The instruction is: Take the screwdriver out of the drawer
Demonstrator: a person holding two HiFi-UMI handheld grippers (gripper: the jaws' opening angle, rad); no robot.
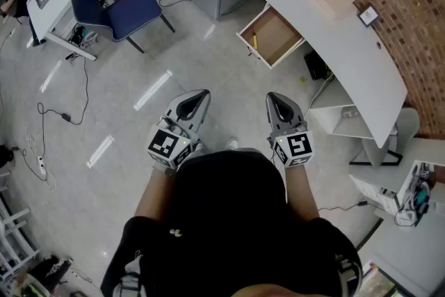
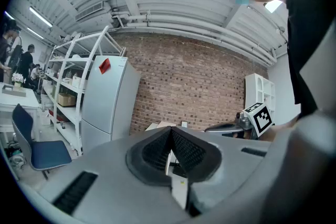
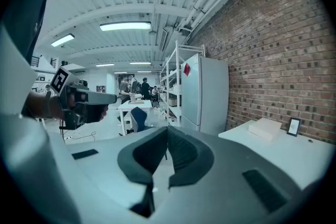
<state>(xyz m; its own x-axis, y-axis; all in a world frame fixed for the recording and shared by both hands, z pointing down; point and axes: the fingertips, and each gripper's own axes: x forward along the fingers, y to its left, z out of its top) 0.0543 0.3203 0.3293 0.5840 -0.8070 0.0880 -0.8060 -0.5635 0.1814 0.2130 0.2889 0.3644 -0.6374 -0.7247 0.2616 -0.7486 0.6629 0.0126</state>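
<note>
Approach step, nothing grasped yet. Yellow-handled screwdriver (image 1: 254, 40) lies inside open wooden drawer (image 1: 278, 35) of white table (image 1: 348, 45), by drawer's left wall. Left claw (image 1: 200, 95) & right claw (image 1: 274, 99) both pinched together, empty, well short of drawer. Next: reach fwd, spread one claw over handle.

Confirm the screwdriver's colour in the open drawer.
The screwdriver is yellow; the head view shows it best.
</note>
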